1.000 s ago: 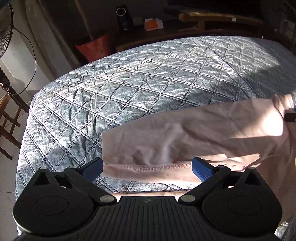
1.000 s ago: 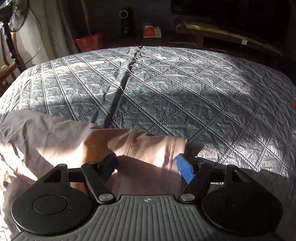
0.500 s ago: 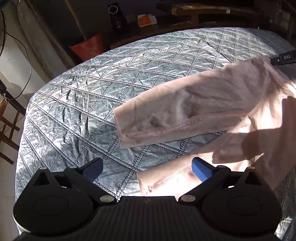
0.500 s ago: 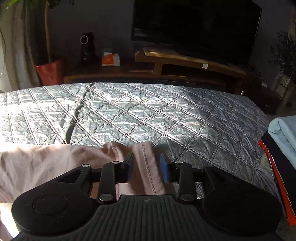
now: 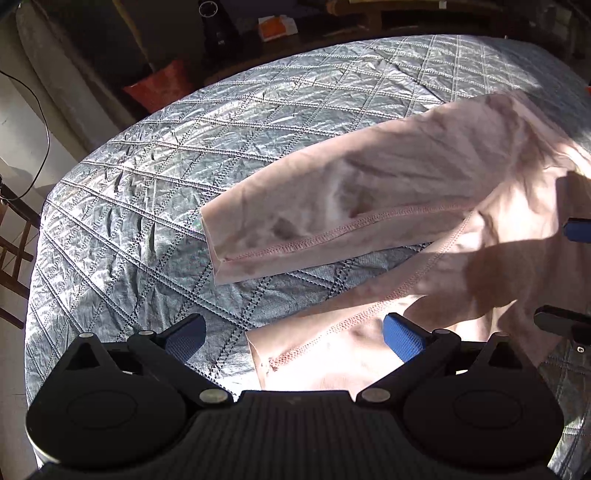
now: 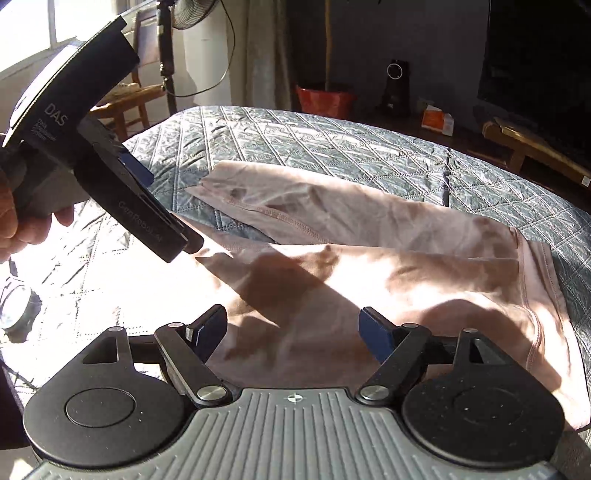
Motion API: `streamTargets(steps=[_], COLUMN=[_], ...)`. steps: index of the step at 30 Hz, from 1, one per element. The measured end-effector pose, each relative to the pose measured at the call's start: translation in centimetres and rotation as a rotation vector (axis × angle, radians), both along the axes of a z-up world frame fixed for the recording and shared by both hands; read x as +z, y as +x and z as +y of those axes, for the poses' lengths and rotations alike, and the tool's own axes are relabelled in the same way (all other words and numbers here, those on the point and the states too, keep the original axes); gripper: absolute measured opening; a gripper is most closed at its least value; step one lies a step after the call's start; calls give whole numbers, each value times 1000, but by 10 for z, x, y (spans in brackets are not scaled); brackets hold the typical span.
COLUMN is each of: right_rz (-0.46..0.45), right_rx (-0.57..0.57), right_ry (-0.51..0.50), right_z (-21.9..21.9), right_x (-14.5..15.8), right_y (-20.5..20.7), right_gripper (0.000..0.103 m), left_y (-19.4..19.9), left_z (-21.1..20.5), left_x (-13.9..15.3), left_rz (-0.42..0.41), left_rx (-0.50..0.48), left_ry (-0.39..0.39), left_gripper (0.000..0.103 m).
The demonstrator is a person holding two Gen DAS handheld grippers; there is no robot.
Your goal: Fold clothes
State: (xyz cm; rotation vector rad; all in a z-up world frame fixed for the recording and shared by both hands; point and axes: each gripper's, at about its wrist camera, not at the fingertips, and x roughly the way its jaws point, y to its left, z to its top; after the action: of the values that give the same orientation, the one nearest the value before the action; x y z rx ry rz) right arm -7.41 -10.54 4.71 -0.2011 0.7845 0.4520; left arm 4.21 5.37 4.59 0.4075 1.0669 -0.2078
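Note:
A pair of pale pink leggings (image 5: pixel 369 192) lies flat on the grey quilted bed (image 5: pixel 184 147), its two legs spread apart toward the left with the waistband to the right (image 6: pixel 532 280). My left gripper (image 5: pixel 293 338) is open and empty, hovering above the cuff of the near leg (image 5: pixel 295 350). My right gripper (image 6: pixel 293 332) is open and empty above the seat of the leggings (image 6: pixel 369 280). The left gripper also shows in the right wrist view (image 6: pixel 159 206), held in a hand above the near leg.
A red bin (image 5: pixel 159 86) and a dark low shelf with an orange box (image 5: pixel 277 29) stand beyond the bed. A wooden chair (image 6: pixel 125 99) and a fan stand (image 6: pixel 166 66) are at the bed's left side. A wooden bench (image 6: pixel 532 147) sits at the right.
My right gripper has opened and let go of the waistband, then pulled back and turned left. The leggings now lie flat. My left gripper has stayed open and shifted slightly.

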Motion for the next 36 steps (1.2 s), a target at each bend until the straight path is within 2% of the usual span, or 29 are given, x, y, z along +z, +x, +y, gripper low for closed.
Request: streamTargets(steps=[2,5,8,9,10,14,15,16,17,21,25,26,28,30,31,32,34,35,36], right_rz=[2,-72,-110,-114,-114,-54,-33,-21,-10,9,12,23,68,71,70,64,11,3,-4], right_rx=[48,161,296,329,336,247,237,231,227,203,130,133,195,258,265,256,168,109,51], right_ry=[-78,-164,-242,-271,-256,-154,-126,-110,-96,-1,92,114,96,67,88,118,122,106,90], right_z=[13,33,57,64,66,59,57,58,59,61,55,54,60,63,59,51,29,10,-8], right_x=[-7,-7,-10,-13,-14,-14,-13,-12,-10,-2,2,2,-1,0,4,10,22,24,27], right_y=[-3,-16,-29,-32,-32,-18,-16,-17,-17,-22,-19,-17,-20,-30,-33,-33,-27,-23,-18], right_gripper=[83,83,82,73,65,67,58,21,3,5,5,6,12,12,15,19,58,63,62], left_y=[-1,0,2,2,3,4,3,3,3,5,6,6,6,7,9,11,15,17,17], left_z=[0,4,9,11,12,13,12,11,11,14,14,14,14,17,20,26,37,43,47], left_x=[-2,-1,1,1,1,1,1,1,1,3,3,3,3,4,6,9,11,12,12], left_rz=[2,0,-9,-9,-10,-2,2,5,9,18,10,11,7,-4,-12,-21,-30,-34,-35], left_rx=[0,9,32,41,49,48,45,43,46,74,82,79,79,92,110,136,194,223,240], left_ry=[14,17,17,16,16,8,5,3,-4,-38,-32,-28,-19,-13,-14,-18,-27,-31,-32], left_gripper=[102,102,102,102,102,102,102,102,102,102,102,102,102,102,102,102,102,102,102])
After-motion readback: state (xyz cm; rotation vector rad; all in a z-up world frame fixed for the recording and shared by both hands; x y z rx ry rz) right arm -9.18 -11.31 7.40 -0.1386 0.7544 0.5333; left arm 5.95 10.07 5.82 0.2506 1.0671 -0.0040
